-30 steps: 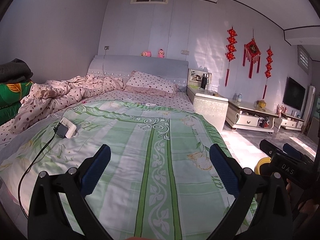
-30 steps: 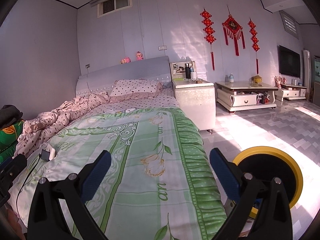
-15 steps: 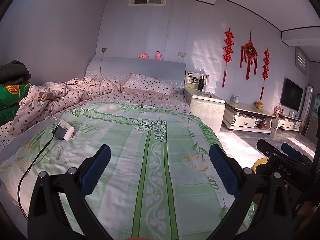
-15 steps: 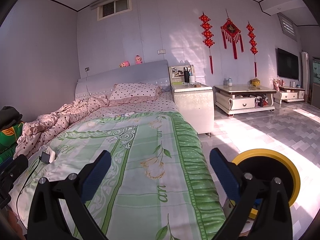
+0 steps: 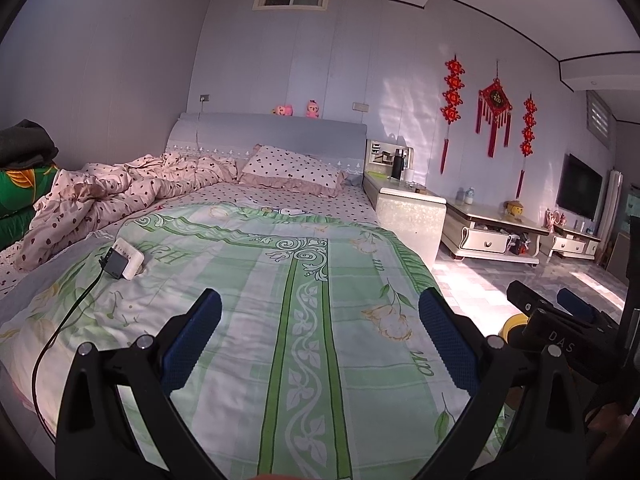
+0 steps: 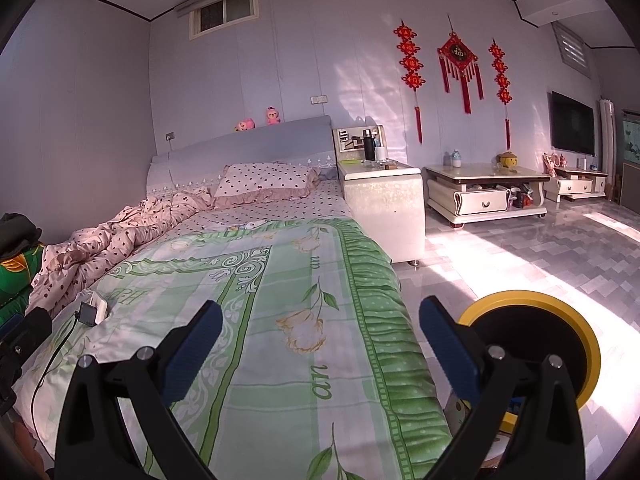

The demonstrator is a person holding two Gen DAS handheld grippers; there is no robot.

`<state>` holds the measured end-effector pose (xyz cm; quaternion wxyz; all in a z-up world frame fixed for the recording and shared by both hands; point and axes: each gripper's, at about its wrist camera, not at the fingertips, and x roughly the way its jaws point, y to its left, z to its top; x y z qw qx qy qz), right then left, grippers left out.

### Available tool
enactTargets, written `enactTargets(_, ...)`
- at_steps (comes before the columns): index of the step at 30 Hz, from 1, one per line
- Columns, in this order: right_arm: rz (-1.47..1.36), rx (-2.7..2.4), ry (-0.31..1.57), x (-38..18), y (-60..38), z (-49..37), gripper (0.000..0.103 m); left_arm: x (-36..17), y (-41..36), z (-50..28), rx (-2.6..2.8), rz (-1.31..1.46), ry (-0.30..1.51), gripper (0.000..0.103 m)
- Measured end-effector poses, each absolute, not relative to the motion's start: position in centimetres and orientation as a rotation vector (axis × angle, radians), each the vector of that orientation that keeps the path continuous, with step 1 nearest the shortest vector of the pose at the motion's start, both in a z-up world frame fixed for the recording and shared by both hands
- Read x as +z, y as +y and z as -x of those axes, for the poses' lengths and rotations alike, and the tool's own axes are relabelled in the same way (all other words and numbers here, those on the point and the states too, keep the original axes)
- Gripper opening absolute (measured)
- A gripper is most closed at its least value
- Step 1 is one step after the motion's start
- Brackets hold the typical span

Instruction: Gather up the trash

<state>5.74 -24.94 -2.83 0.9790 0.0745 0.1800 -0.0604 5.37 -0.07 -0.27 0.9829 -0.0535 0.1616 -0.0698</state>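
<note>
My left gripper (image 5: 320, 304) is open and hovers over the foot of a bed with a green floral blanket (image 5: 304, 280). Nothing is between its blue pads. My right gripper (image 6: 320, 312) is also open and empty, above the bed's right edge. A black bin with a yellow rim (image 6: 560, 300) stands on the floor just right of the bed, partly hidden behind my right finger. Small white scraps (image 5: 290, 211) lie on the bed near the dotted pillow, also seen as white scraps (image 6: 250, 225) in the right wrist view.
A white power strip with a black plug and cable (image 5: 124, 264) lies on the blanket's left side. A crumpled dotted quilt (image 5: 120, 196) fills the far left. A nightstand (image 6: 384, 208) and a low table (image 6: 484, 188) stand to the right, beside sunlit tiled floor (image 6: 520, 248).
Both views have drifted slightly, with the room shifting a little left. Both grippers stay open and empty.
</note>
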Motion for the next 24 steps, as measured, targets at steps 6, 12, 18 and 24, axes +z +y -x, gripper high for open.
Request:
enactTargets(6,-0.15,-0.122,0.365,-3.02,-24.95,-5.95,0.095,-0.43,-0.1,-5.38,-0.143,0.11,0.328,0.095)
enactTargets(12,-0.151,-0.122,0.368,-3.38,-25.01,-5.99,0.095,-0.61,-0.05,-5.45,-0.146,0.111,0.33,0.095)
enactTargets(18,-0.158,-0.123,0.378,-3.51,-25.14,-6.04,0.095,-0.67,-0.01,-5.5,-0.147,0.113,0.331,0.095)
enactTargets(24,-0.161,-0.125,0.384,-3.57,-25.26,-6.07,0.095,-0.78,0.01,-5.48,-0.149,0.116,0.334,0.095)
